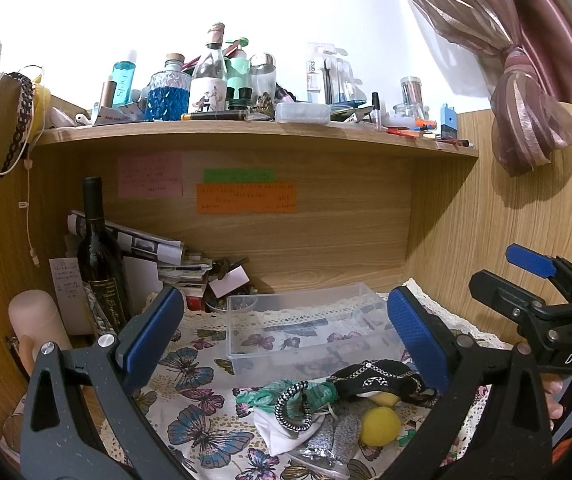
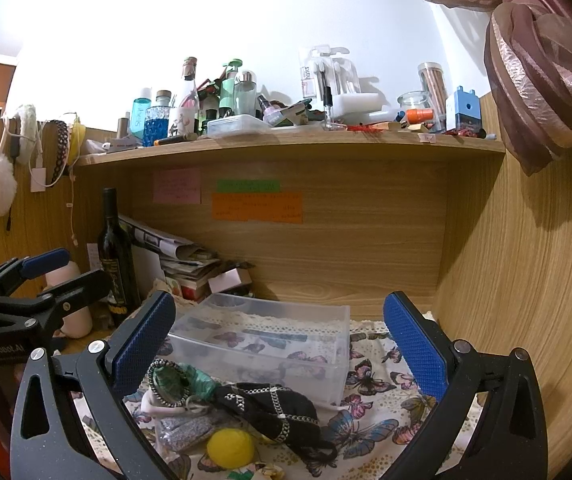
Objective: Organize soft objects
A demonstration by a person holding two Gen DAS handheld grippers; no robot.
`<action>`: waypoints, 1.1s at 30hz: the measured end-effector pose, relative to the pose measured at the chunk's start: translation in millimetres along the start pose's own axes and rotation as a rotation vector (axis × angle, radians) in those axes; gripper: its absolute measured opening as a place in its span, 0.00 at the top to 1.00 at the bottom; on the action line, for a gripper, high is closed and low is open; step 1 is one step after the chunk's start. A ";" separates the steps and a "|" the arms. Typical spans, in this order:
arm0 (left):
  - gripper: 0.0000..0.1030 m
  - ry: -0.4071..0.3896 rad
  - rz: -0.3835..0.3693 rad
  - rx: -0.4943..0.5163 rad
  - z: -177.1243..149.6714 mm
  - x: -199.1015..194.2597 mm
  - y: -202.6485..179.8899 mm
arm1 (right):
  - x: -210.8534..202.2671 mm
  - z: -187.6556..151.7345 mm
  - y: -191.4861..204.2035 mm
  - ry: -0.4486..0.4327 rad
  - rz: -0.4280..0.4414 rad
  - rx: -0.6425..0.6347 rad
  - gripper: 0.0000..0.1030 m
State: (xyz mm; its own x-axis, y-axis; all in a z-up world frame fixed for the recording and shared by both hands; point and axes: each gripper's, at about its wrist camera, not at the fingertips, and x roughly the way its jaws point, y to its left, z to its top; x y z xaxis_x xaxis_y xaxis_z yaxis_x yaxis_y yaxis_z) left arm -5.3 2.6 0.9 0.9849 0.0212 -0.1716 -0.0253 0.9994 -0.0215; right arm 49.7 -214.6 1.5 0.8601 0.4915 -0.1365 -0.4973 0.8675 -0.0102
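A heap of soft things lies on the butterfly cloth (image 1: 201,432) in front of a clear plastic box (image 1: 306,328): a yellow ball (image 1: 380,426), a black chain-trimmed cloth (image 1: 382,378), a green fabric piece (image 1: 286,394), a black-and-white cord loop (image 1: 292,406) and a grey glitter pouch (image 1: 334,438). The right wrist view shows the box (image 2: 269,344), ball (image 2: 231,448), black cloth (image 2: 277,412) and green piece (image 2: 189,380). My left gripper (image 1: 286,340) is open above the heap. My right gripper (image 2: 281,344) is open and holds nothing.
A dark wine bottle (image 1: 99,256), stacked papers (image 1: 153,248) and a pale cylinder (image 1: 37,320) stand at the back left. An upper shelf (image 1: 245,130) is crowded with bottles. Wooden walls close in the back and right; a tied curtain (image 1: 526,92) hangs at the right.
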 end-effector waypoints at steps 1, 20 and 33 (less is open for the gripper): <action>0.00 0.000 0.000 0.000 0.0 0.0 -0.2 | 0.0 0.0 0.0 0.000 0.000 0.000 0.00; 0.00 0.055 -0.019 -0.009 -3.9 9.4 -0.7 | 9.2 -5.1 -7.4 0.038 0.002 0.021 0.00; 0.02 0.245 -0.080 -0.044 -53.8 50.6 6.0 | 52.3 -52.6 -32.5 0.241 0.026 0.073 0.00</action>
State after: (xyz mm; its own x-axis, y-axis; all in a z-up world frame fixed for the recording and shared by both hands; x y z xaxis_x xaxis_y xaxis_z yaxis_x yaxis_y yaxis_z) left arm 35.1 8.3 -60.9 0.9135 -0.0704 -0.4006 0.0388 0.9955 -0.0863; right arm 104.8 -221.1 -57.4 0.7911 0.4888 -0.3677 -0.5019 0.8624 0.0666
